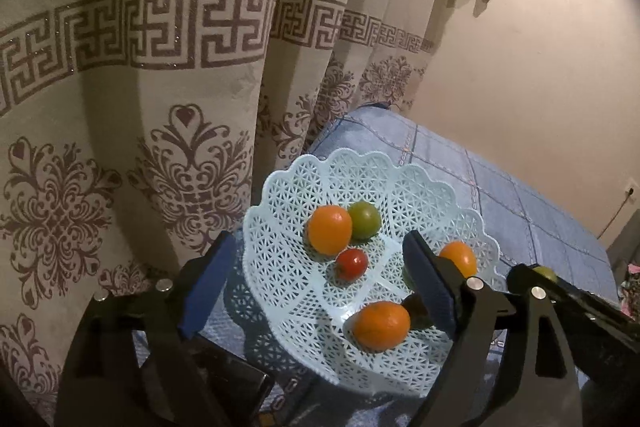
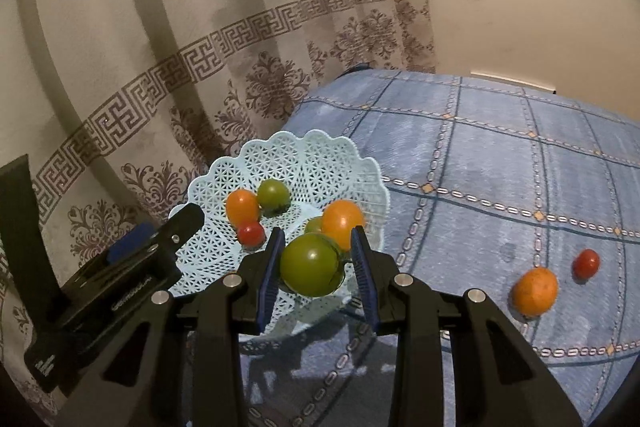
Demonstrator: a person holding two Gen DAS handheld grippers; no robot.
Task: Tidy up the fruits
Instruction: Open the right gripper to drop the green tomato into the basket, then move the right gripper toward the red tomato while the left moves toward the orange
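While its blue pads [image 2: 269,279] press either side of a large green tomato [image 2: 311,263], the right gripper [image 2: 318,267] holds that fruit just above the near rim of the pale blue lattice basket [image 2: 320,163]. Inside the basket lie 2 oranges, a green tomato [image 2: 273,193] and a small red tomato [image 2: 251,233] (another green one peeks from behind the held fruit). The left gripper [image 1: 316,283] hangs over the basket's near-left edge, fingers wide apart and empty. Out on the blue checked bedspread [image 2: 480,155], an orange [image 2: 535,291] and a red tomato [image 2: 586,263] sit close together, well apart from the basket. A patterned curtain [image 1: 140,87] hangs behind.
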